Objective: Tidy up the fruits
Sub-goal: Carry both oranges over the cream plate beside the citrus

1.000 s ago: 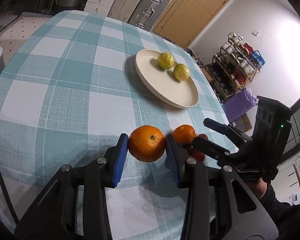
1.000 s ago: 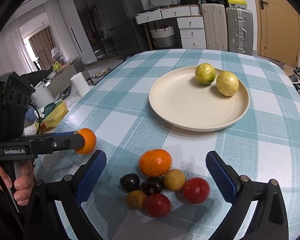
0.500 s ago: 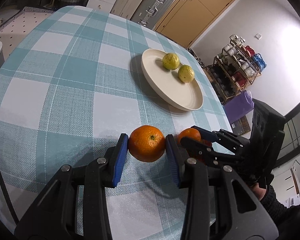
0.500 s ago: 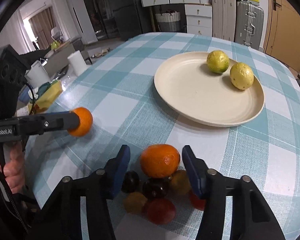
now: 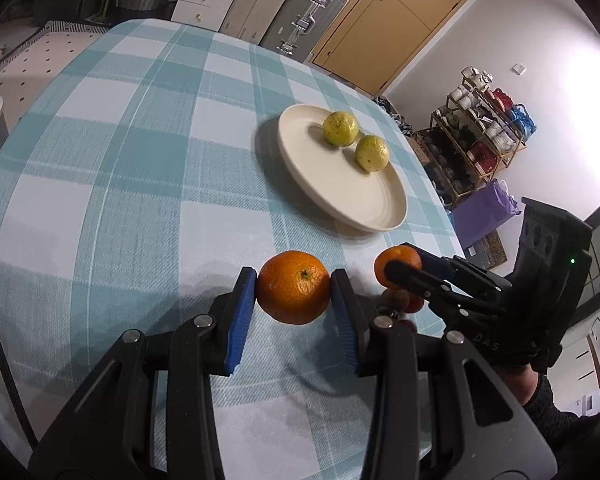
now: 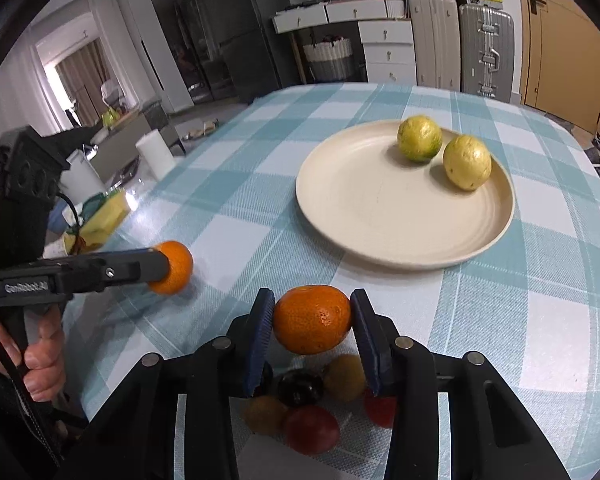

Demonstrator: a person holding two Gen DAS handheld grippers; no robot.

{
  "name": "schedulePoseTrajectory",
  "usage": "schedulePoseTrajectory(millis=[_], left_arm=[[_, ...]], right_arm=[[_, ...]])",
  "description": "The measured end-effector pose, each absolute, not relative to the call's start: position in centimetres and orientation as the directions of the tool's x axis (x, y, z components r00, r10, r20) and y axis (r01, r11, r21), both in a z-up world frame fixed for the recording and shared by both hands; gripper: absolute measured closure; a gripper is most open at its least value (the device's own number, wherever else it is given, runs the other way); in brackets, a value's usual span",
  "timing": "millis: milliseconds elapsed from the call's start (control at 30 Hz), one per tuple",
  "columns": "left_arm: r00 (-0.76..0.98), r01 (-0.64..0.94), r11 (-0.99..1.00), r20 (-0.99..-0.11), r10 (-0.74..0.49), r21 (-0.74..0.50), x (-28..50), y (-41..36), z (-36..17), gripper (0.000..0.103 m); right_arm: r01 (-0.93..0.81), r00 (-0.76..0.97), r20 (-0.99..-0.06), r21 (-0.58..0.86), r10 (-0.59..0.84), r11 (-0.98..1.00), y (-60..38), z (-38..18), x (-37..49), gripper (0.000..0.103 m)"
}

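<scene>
1. The left gripper is clamped on an orange; the right gripper is clamped on a second orange, just above a cluster of small fruits on the desk.
2. Farther off, a cream plate holds two yellow-green fruits.

The left wrist view looked forward along its own tongs, close above the checked worktop, facing a door and a shelf rack on the far side. The right wrist view sat equally low and near behind its tongs, facing drawers and suitcases. Both views shared the cream plate with two yellow-green fruits; each view also caught the other tongs at its side.
</scene>
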State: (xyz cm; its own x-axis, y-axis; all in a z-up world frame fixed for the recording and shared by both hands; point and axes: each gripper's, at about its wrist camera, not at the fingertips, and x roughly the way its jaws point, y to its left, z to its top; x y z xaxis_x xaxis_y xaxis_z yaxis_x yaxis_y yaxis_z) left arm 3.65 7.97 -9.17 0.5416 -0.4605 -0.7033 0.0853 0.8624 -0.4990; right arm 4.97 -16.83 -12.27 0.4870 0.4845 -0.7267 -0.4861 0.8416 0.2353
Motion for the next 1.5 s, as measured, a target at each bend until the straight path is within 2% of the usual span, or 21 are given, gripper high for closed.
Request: schedulePoseTrajectory(millis=[500, 867, 1100, 1500], left_arm=[[0.577, 0.148, 0.865, -0.669, -0.469, -0.479, 11.6, 5.8, -4.6, 0.068], [0.555, 0.154, 0.864, -0.682, -0.477, -0.48, 18.6, 5.2, -4.5, 0.068], [0.526, 0.151, 0.855, -0.692, -0.495, -0.496, 22.7, 4.7, -5.9, 0.068], [0.463, 0.146, 0.833, -0.707, -0.534, -0.534, 28.1, 3.2, -9.0, 0.068]], right_arm=[[-0.488, 0.557, -0.634, 0.272, 0.536, 0.829, -18.8, -8.9, 8.0, 0.063], [-0.481, 0.576, -0.602, 0.297, 0.552, 0.825, -18.5, -8.5, 12.6, 0.063], [-0.474, 0.577, -0.615, 0.284, 0.538, 0.833, -17.6, -9.0, 15.1, 0.063], [-0.419, 0.521, -0.695, 0.297, 0.495, 0.858, -15.7, -12.0, 18.5, 0.063]])
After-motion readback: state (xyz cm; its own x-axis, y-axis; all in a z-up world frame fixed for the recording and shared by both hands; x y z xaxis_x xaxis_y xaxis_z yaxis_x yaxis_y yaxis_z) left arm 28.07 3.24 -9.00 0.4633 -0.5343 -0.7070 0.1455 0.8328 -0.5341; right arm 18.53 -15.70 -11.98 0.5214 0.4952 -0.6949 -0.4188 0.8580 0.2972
